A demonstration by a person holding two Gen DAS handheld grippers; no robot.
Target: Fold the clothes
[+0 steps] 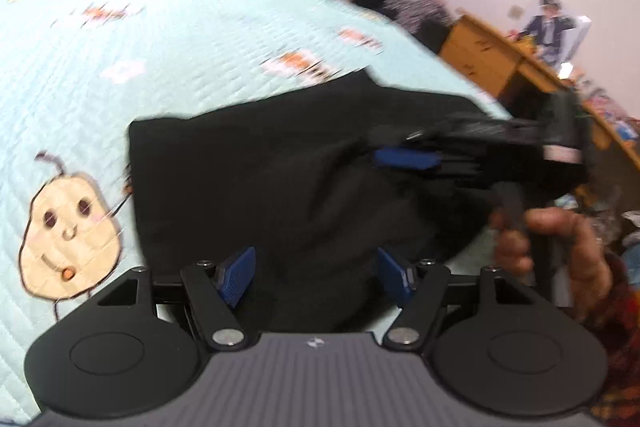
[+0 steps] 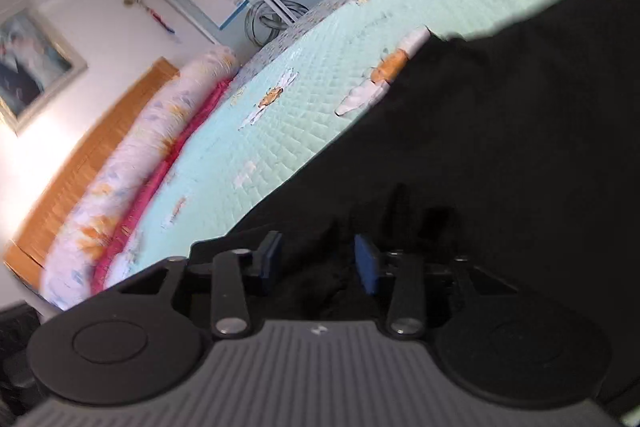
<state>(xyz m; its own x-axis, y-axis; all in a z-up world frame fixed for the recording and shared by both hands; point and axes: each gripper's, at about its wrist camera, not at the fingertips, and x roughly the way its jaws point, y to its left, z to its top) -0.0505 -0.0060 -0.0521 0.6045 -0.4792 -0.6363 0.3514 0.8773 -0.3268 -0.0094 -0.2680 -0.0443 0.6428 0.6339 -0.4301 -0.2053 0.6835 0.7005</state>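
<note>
Left wrist view: black garment, bunched and creased, lying on a pale mint quilted bedspread printed with a cartoon pear face and small orange-and-white motifs. The garment sits toward the bedspread's near right edge, one squared corner pointing at the pear face. Left gripper: blue pads set wide apart, cloth lying between them but not pinched. Right gripper: reaches in from the right, blurred, its blue pad against a raised fold of the garment; whether it pinches the cloth cannot be told here. Hand wrapped round its handle. Wooden desk beyond the bed's far right corner.

Right wrist view: right gripper, blue pads at a moderate gap, dark cloth heaped between them; grip or no grip is not readable against the black. Garment fills the right half of the view. Bedspread runs to a floral bolster along a wooden headboard. Framed picture on the wall.
</note>
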